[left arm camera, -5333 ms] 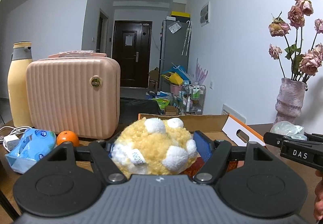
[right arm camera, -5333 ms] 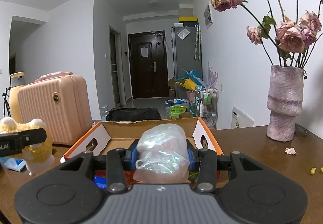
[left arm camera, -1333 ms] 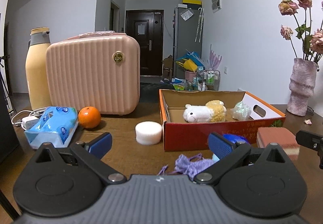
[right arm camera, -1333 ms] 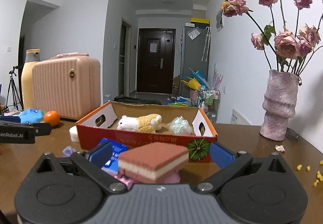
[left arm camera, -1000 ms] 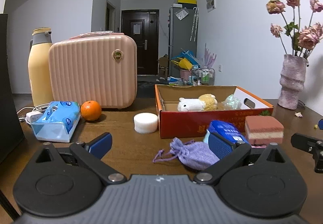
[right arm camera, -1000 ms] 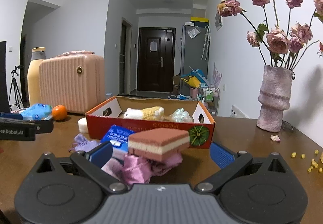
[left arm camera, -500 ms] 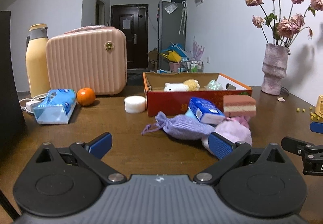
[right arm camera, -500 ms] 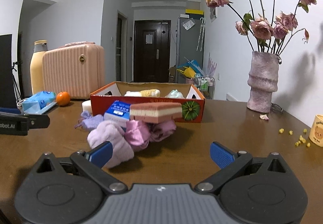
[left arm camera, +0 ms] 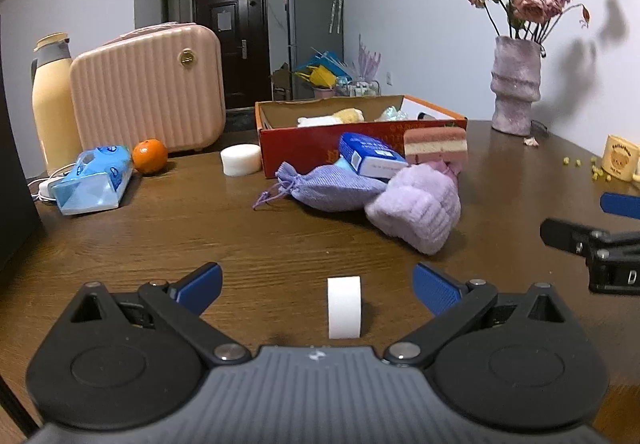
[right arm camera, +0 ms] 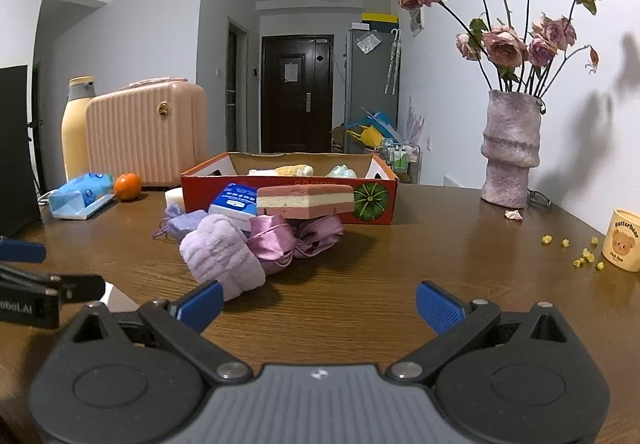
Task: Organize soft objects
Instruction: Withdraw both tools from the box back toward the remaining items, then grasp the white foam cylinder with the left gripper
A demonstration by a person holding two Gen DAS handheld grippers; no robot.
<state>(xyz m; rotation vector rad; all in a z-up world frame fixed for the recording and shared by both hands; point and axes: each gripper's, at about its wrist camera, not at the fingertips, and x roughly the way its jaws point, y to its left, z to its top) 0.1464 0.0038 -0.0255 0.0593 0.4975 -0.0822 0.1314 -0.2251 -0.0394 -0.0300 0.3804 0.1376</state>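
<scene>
Dim, cool indoor light; soft flower shadows on the right wall; sharp focus, fisheye-bent edges.

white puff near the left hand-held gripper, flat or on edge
On edge: the white puff stands on its rim on the table, showing its curved side, between the open left hand-held gripper fingers.

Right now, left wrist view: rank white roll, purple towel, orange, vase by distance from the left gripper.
1. White roll: standing on edge between the open fingers of the left gripper.
2. Purple towel: ahead, to the right.
3. Orange: far left, by the suitcase.
4. Vase: far right, at the wall.
</scene>
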